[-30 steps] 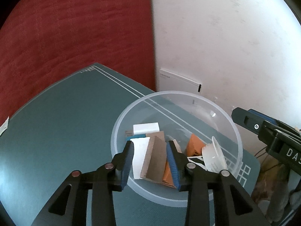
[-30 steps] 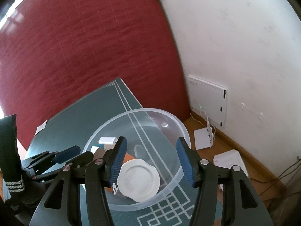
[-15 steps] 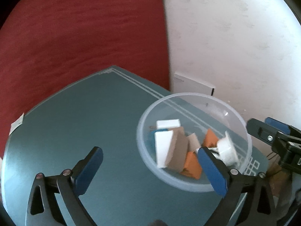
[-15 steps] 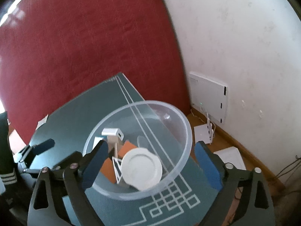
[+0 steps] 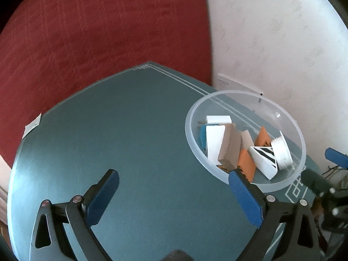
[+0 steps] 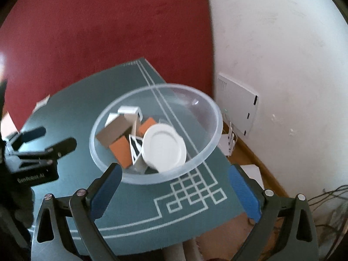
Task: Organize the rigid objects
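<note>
Both my left tongs [image 5: 171,193] and right tongs [image 6: 174,187] gape empty; next I reach the bowl [image 6: 202,158] at twelve o'clock.

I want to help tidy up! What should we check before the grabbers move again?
1. Left gripper open with nothing between its fingers: ok.
2. Right gripper holding nothing, jaws opening wide: ok.
3. Clear round plastic bowl fully on the teal mat: ok.
4. Small white round plate inside the bowl, leaning on the blocks: ok.
5. Orange block, brown cardboard box and white box inside the bowl: ok.
6. Anything left outside the bowl to collect: cannot tell.
</note>
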`<state>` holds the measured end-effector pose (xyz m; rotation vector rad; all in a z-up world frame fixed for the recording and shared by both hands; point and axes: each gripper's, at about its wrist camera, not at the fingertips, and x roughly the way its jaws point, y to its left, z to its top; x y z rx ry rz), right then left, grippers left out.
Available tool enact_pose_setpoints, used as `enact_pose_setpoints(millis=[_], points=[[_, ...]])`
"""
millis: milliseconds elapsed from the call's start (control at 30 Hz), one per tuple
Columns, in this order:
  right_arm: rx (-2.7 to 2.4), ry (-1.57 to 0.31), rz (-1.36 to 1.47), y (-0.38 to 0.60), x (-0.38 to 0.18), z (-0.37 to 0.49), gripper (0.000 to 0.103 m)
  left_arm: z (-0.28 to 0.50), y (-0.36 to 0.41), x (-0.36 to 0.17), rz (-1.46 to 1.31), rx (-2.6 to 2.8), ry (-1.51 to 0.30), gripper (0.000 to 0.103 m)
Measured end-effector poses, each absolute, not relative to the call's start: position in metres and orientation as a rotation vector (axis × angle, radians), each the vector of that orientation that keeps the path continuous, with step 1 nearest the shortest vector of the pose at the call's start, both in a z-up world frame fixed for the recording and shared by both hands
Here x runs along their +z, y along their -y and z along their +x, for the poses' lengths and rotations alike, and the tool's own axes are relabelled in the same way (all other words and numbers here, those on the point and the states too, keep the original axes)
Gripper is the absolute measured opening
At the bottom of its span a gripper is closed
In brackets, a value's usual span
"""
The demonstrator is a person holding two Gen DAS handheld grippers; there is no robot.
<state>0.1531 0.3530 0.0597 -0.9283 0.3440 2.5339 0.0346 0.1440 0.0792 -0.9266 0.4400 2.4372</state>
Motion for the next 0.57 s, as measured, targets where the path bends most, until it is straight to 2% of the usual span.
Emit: enact_pose_setpoints(millis=[567], points=[[2.542, -0.335, -0.969, -0.348, 0.053, 0.148, 0.099, 0.05, -0.134, 0.076, -0.923, 2.422, -0.48, 0.102]])
